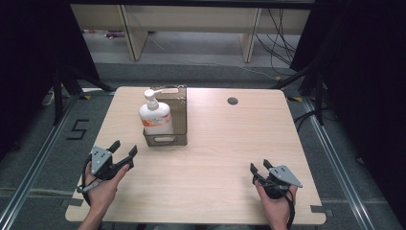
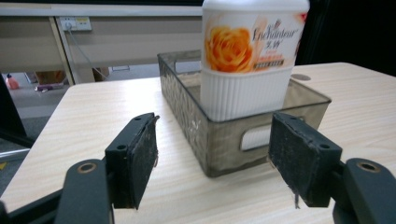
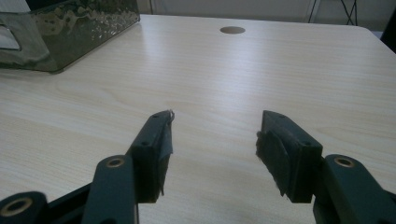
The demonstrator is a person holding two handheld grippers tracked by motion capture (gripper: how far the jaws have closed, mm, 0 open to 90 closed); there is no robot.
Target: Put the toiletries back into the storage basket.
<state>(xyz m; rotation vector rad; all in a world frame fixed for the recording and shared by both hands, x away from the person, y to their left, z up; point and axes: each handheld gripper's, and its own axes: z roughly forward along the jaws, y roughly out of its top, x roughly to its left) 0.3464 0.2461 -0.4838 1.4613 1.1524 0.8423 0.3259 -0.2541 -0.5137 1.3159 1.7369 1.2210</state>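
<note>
Lotion pump bottle (image 1: 155,117) stands upright in the near end of the smoky translucent bin (image 1: 178,139), and my left gripper (image 1: 123,154) hovers near it, jaws spread wide, empty. My right gripper (image 1: 259,168) rests well apart, jaws parted too. I'd judge the bottle fairly heavy, smooth plastic, top-heavy; its ribbed lower body (image 2: 243,93) looks the surest hold.

High view: overhead, looking forward and down on the whole table (image 1: 206,158). Left gripper view: low, close to the bin (image 2: 210,135), facing it. Right gripper view: low over the tabletop; bin (image 3: 70,32) at its far left.
</note>
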